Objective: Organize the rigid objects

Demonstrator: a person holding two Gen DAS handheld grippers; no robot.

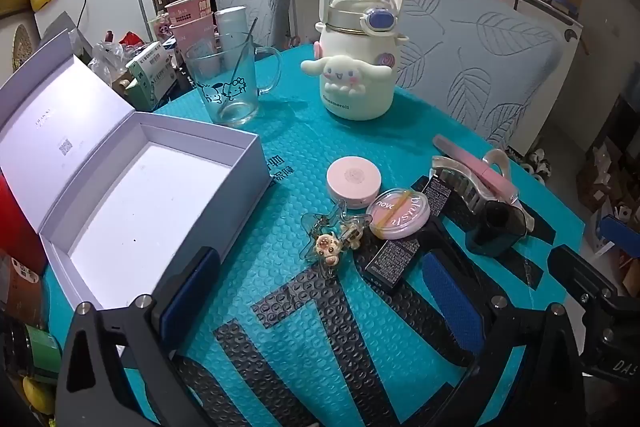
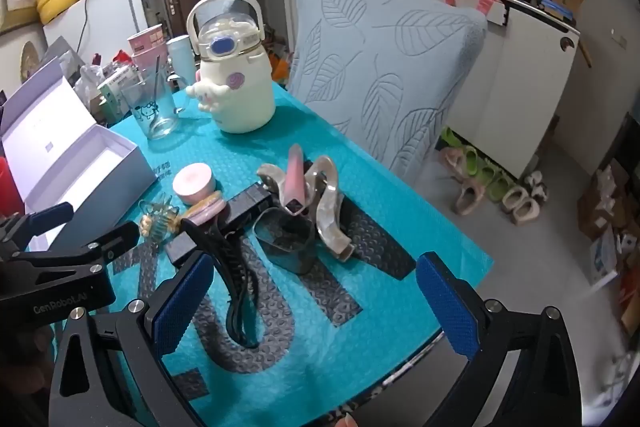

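My left gripper [image 1: 320, 295] hangs open over the teal bubble mat [image 1: 280, 287], with only mat between its blue pads. Just ahead of it lie a clear star hair clip [image 1: 332, 239], a blush compact [image 1: 400, 213], a round pink compact [image 1: 352, 181] and a small black box [image 1: 390, 263]. To the left stands an open white box [image 1: 256, 163], with nothing inside. My right gripper [image 2: 316, 307] is also open; a black claw clip [image 2: 236, 267] lies between its fingers, close to the left pad. Beyond are a dark cup [image 2: 288, 243], a pearly claw clip [image 2: 328, 207] and a pink stick [image 2: 298, 171].
A white Cinnamoroll bottle [image 1: 356, 67] and a glass mug [image 1: 228, 87] with a straw stand at the back of the mat. Paper cups and clutter crowd the far left. A leaf-patterned chair [image 2: 380, 67] stands behind the table, and shoes [image 2: 488, 187] lie on the floor to the right.
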